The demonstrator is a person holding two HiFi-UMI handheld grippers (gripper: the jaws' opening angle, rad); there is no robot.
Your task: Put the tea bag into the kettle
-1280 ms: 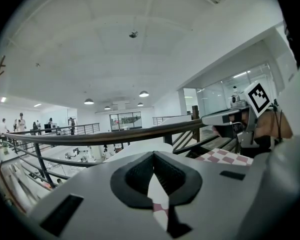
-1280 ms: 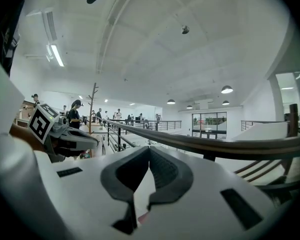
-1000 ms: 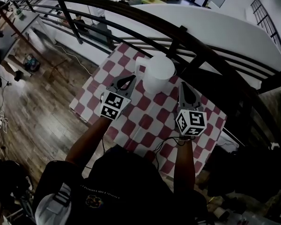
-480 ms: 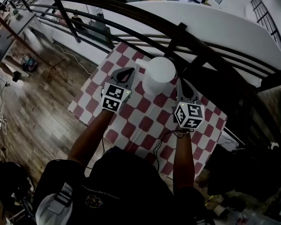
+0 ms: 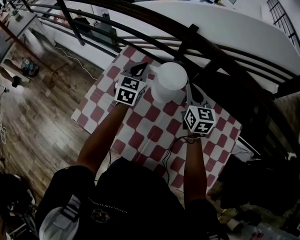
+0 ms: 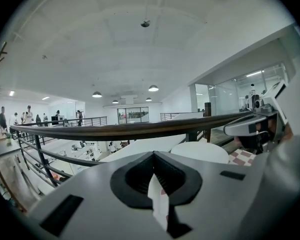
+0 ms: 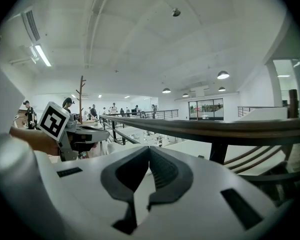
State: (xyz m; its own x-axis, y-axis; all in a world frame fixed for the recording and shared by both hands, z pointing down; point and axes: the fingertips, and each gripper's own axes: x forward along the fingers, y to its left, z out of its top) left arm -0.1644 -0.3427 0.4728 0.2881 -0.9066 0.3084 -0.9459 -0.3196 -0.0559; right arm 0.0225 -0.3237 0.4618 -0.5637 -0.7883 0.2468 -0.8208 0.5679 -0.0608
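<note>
Kettle [image 5: 170,80] stands between left gripper [image 5: 140,69] and right gripper [image 5: 190,88].

We see the white kettle [image 5: 170,80] on the red-and-white checked table [image 5: 149,130], the left gripper [image 5: 140,70] and right gripper [image 5: 191,90] flanking it closely, a dark railing [image 5: 140,15] behind.

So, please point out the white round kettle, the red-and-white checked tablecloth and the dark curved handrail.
white round kettle [image 5: 170,77]: head view, middle of its top.
red-and-white checked tablecloth [image 5: 154,129]: head view, bare squares near its middle.
dark curved handrail [image 6: 140,130]: left gripper view, top rail.
</note>
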